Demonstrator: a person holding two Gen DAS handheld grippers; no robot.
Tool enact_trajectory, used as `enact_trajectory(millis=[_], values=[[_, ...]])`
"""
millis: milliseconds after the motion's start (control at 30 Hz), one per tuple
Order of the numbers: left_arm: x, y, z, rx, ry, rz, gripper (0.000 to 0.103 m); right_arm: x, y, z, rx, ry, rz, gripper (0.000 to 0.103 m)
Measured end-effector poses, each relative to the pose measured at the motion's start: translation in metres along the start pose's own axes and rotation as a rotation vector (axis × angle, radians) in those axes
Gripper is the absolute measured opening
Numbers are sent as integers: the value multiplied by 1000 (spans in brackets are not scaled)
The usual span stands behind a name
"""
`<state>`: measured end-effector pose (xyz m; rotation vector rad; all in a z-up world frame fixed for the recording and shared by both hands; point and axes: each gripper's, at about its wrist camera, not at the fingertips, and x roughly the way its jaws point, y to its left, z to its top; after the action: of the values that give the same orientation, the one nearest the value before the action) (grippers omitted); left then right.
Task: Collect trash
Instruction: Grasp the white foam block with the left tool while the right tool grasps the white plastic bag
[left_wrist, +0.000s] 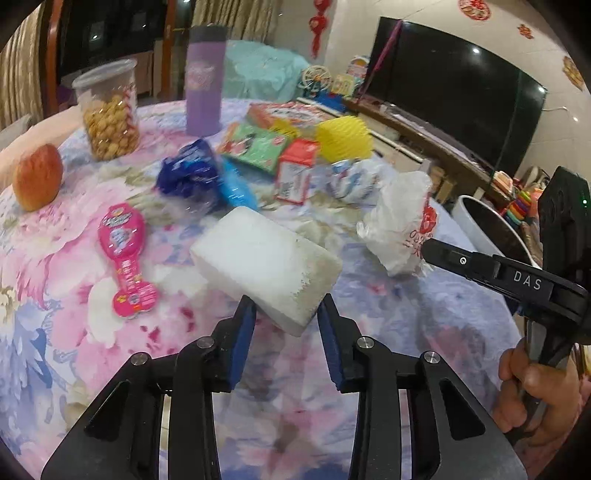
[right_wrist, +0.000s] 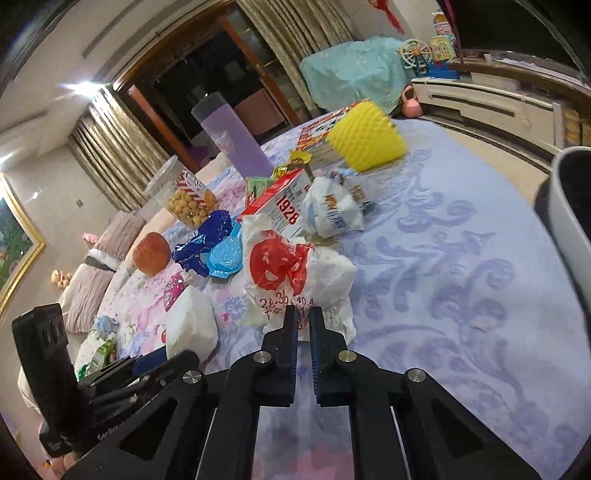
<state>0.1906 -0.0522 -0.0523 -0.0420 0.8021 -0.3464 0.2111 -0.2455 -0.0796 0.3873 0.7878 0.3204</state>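
A white foam block (left_wrist: 266, 269) lies on the flowered tablecloth (left_wrist: 406, 317), and it also shows in the right wrist view as the foam block (right_wrist: 190, 325). My left gripper (left_wrist: 287, 314) holds its near corner, a blue pad pressed on each side. A crumpled white plastic bag (right_wrist: 314, 273) with red print sits to the right of the block. My right gripper (right_wrist: 303, 325) is shut on the bag's near edge, its pads almost together. In the left wrist view the right gripper (left_wrist: 428, 247) reaches the plastic bag (left_wrist: 399, 221) from the right.
A white bin (left_wrist: 476, 221) stands past the table's right edge. Further back lie a blue wrapper (left_wrist: 188, 177), a red-and-white carton (left_wrist: 295, 170), a yellow foam net (left_wrist: 343, 138), a pink packet (left_wrist: 127, 258), an apple (left_wrist: 37, 177), a snack jar (left_wrist: 109, 110) and a purple bottle (left_wrist: 205, 81).
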Motion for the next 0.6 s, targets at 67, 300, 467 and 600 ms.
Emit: enact_trajectory(millis=[67,300,467,600], values=[[-2,-10,1,12,-5,-22,33,-10,-4,-1,4,-15,-4,5],[-3,-49,4,75,-13,-82,32,-46,-22,-4,27,-69,-28,3],[-1,-69,3,105,-13,-107,32,-68,-33,-7,46,-102,-48,0],[-2,-72,0,108,-12,-111,32,-72,-40,-8,52,-90,-78,7]])
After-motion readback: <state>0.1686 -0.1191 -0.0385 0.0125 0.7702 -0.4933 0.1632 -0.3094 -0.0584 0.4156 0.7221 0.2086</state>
